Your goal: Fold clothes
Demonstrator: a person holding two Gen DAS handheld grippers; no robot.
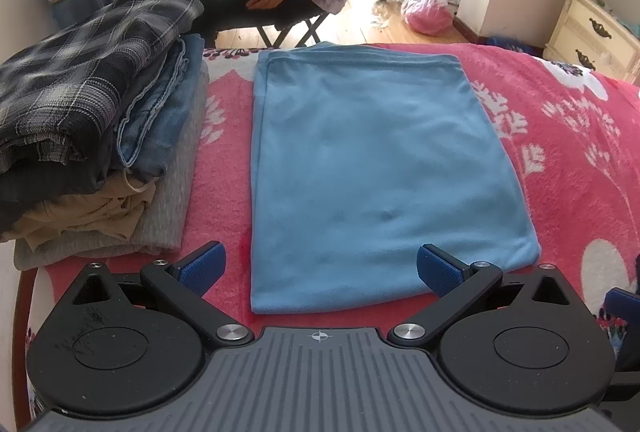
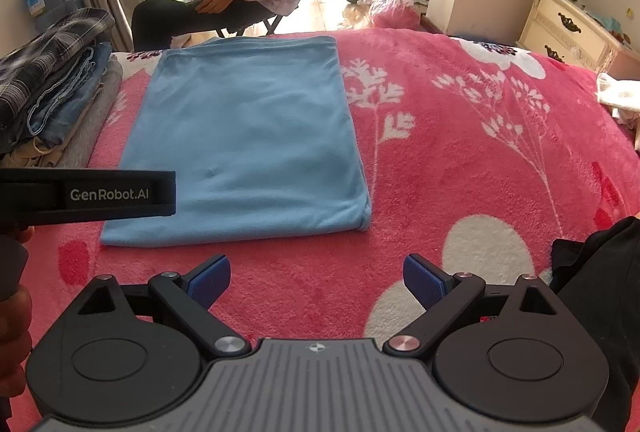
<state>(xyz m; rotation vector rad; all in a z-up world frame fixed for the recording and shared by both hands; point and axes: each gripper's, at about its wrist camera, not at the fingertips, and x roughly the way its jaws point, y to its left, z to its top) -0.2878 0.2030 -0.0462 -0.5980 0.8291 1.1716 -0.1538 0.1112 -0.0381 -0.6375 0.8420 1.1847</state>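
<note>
Both tongs, left gripper (image 1: pixel 318 268) and right gripper (image 2: pixel 316 278), gape wide and empty near the folded blue cloth (image 1: pixel 372 168) lying flat on the pink blanket (image 2: pixel 480 152), right of the stack (image 1: pixel 92 120); a shallow pinch could undo its layers.

We note both grippers alike: left gripper (image 1: pixel 318 268) and right gripper (image 2: pixel 316 278), black linkages, silver screws, blue textured pads (image 2: pixel 210 280) (ribbed grey base).
</note>
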